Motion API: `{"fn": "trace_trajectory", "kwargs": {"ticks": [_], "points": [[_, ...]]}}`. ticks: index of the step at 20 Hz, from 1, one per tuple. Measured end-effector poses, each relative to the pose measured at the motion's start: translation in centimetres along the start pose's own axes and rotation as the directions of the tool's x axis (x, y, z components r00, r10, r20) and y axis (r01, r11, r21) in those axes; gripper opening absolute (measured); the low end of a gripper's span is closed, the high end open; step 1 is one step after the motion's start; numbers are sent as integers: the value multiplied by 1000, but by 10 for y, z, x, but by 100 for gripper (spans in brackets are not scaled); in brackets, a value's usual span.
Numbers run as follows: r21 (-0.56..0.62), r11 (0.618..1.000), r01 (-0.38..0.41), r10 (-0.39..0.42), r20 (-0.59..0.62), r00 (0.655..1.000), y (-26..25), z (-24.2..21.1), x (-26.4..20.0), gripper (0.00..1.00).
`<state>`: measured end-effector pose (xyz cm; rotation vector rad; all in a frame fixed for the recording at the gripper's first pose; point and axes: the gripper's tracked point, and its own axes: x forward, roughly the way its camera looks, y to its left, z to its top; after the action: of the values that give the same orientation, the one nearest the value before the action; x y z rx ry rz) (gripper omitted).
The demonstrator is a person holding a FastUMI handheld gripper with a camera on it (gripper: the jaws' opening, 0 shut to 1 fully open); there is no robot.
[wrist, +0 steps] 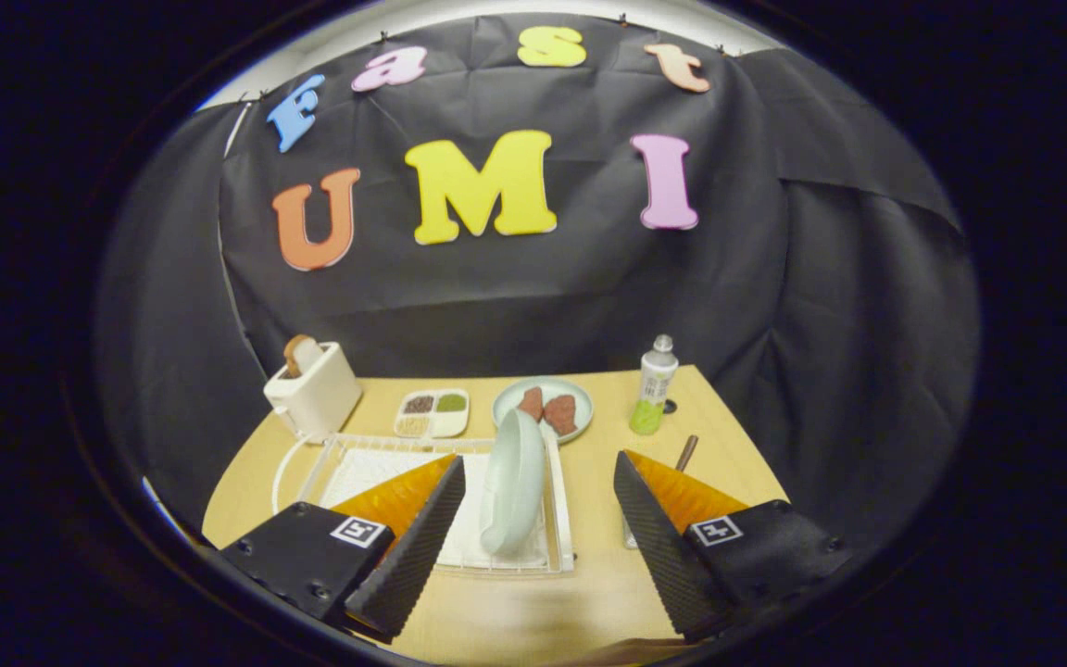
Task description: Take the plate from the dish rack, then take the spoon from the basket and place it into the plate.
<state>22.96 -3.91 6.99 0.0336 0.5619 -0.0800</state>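
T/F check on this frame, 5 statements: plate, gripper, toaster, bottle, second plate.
1. The pale green plate stands on edge in the white dish rack. True.
2. The gripper is shut on the plate. False: its fingers are wide open, one on each side of the plate, not touching it.
3. The white toaster holds a slice of bread. True.
4. The bottle lies on its side. False: it stands upright on the wooden table.
5. The round plate at the back is bare. False: it carries two reddish-brown pieces of food.
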Motion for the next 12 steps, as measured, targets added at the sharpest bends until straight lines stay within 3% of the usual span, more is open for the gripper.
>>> {"fn": "trace_trajectory", "kwargs": {"ticks": [5, 8, 12], "points": [[11, 1000, 22, -18, -248, 969, 6, -4, 46, 98], [-54, 990, 134, -145, -355, 924, 1, -1, 70, 98], [-167, 965, 201, -253, -410, 876, 5, 13, 93, 100]]}}
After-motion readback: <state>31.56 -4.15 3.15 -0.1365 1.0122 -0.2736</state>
